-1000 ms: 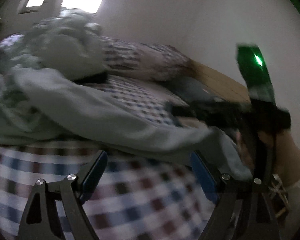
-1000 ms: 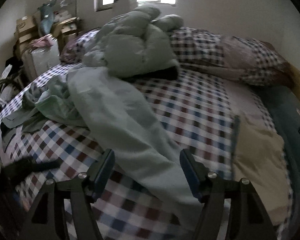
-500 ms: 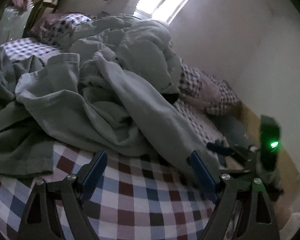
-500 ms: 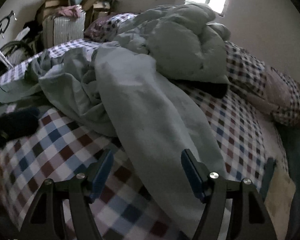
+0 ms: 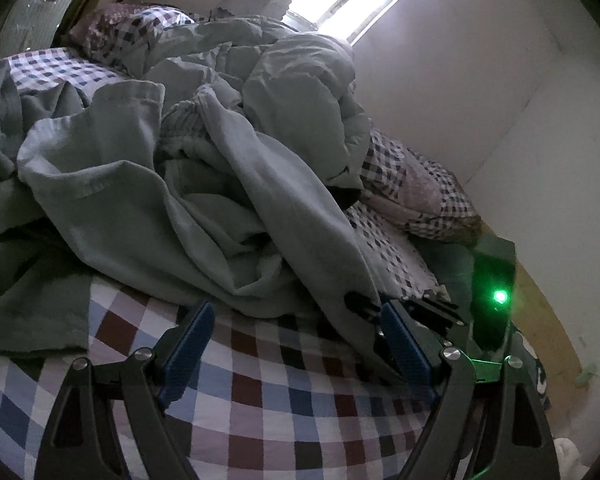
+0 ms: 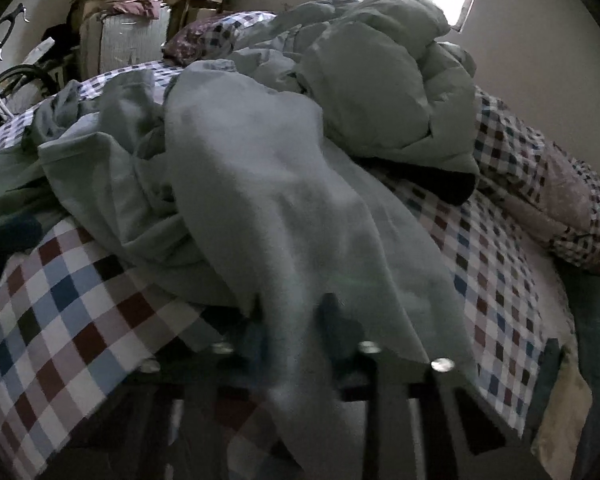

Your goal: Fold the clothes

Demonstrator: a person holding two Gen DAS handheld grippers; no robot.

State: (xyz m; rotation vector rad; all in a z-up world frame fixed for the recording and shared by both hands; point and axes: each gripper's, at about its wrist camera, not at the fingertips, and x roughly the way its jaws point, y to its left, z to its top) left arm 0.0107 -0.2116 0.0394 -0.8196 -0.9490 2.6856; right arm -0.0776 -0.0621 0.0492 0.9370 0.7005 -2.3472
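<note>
While blurred right tool (image 6: pixel 292 332) pinches pale garment (image 6: pixel 284 208), left tool (image 5: pixel 296 344) gapes

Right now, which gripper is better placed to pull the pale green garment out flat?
Right. The right gripper has its jaws closing around the garment's near end, though blur hides the exact grip. The left gripper hovers open over the checked bedsheet, touching nothing.
</note>
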